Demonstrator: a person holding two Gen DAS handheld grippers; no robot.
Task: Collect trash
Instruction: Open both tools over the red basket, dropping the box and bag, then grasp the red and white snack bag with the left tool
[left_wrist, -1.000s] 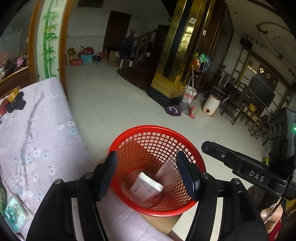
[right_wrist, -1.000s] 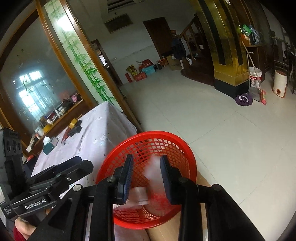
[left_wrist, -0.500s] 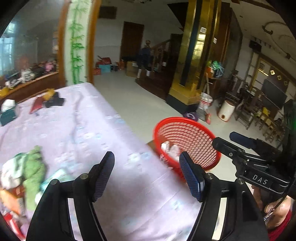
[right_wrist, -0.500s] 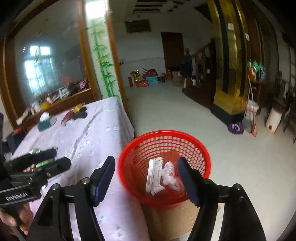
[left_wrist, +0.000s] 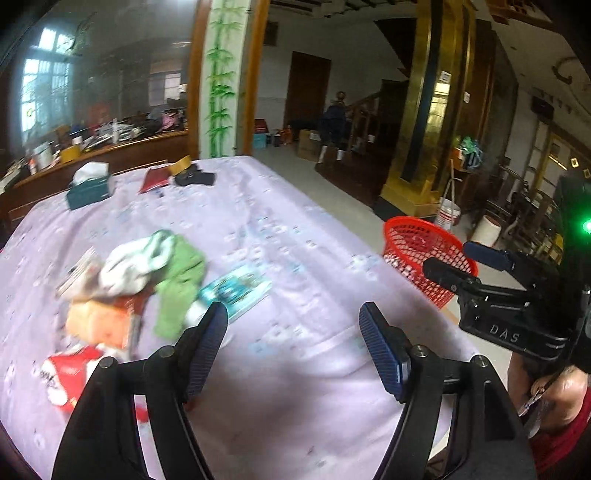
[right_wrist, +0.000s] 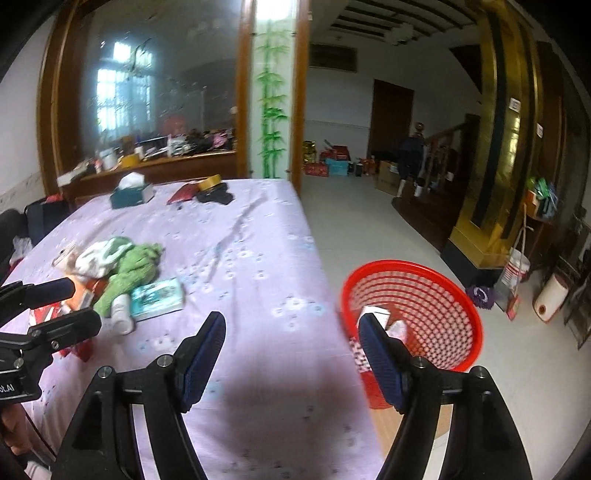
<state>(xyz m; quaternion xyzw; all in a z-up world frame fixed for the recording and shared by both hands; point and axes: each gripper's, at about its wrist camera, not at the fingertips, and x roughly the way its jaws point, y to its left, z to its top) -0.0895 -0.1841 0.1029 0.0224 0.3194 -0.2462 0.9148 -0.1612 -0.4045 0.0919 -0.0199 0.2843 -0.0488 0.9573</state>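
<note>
Large tiled hall, gold pillar and dark staircase far right, bamboo-painted column at the back. Table (right_wrist: 258, 236) under a lilac flowered cloth fills the left and centre of both views.

Left gripper (left_wrist: 293, 349): jaws wide apart, nothing between them, over bare cloth at the near edge. Its jaws have just been opening a little.

Right gripper (right_wrist: 291, 354): jaws spread wide, empty, having just opened; it hangs over the table's near right corner, right finger overlapping the basket in view.

Red mesh basket (right_wrist: 417, 314) stands off the table's right edge on a cardboard box (right_wrist: 413, 424); white scraps lie inside.

Trash pile (left_wrist: 122, 288) on the table's left: white and green cloth, orange and red wrappers, a teal packet (left_wrist: 236, 291) beside it. Blurred.

Far end: tissue box (left_wrist: 90, 186), red booklet (left_wrist: 155, 179).
</note>
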